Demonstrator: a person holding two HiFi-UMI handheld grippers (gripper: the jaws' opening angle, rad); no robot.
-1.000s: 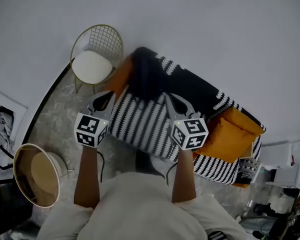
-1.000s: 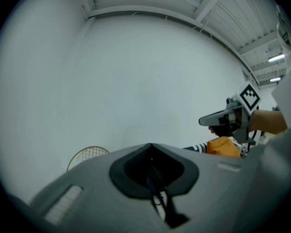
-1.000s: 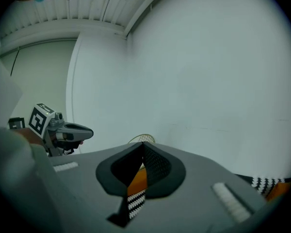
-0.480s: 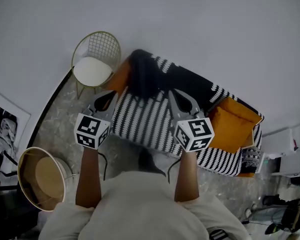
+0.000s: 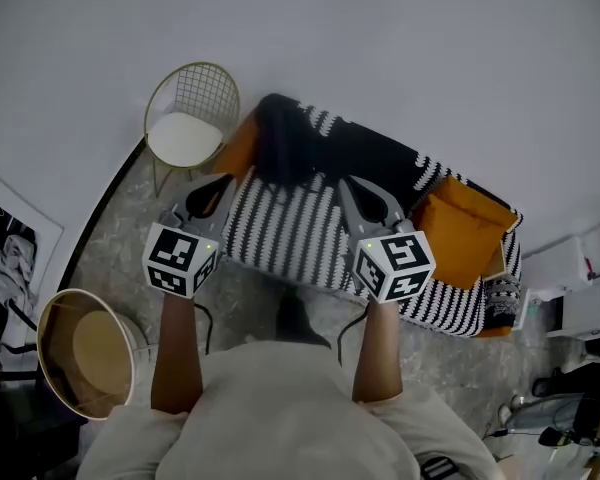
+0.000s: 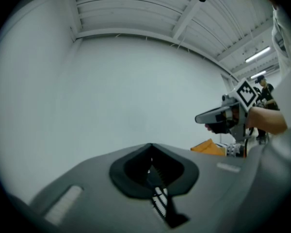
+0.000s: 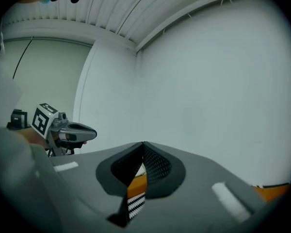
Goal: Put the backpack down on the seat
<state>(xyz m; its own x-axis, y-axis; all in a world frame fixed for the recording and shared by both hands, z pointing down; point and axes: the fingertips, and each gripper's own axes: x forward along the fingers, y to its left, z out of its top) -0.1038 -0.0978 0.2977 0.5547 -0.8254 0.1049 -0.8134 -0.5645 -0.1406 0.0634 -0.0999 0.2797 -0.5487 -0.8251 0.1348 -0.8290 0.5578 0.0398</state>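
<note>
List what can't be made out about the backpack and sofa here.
Backpack, head view: small and dark; straps and zips unreadable.
Sofa seat, head view: partly covered by the left tool and right tool.
Backpack, both gripper views: unseen; each tool's body fills the lower frame.

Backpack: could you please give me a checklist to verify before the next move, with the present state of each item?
1. The backpack rests on the sofa, at its left end in the head view: ok.
2. The left gripper has its jaws together with nothing between them: ok.
3. The right gripper has its jaws together with nothing between them: ok.
4. Both grippers are apart from the backpack, and no strap is caught on them: ok.
5. The backpack sits stably and will not slide off the striped blanket: cannot tell.
6. The wire chair beside the sofa is not touching the grippers: ok.
</note>
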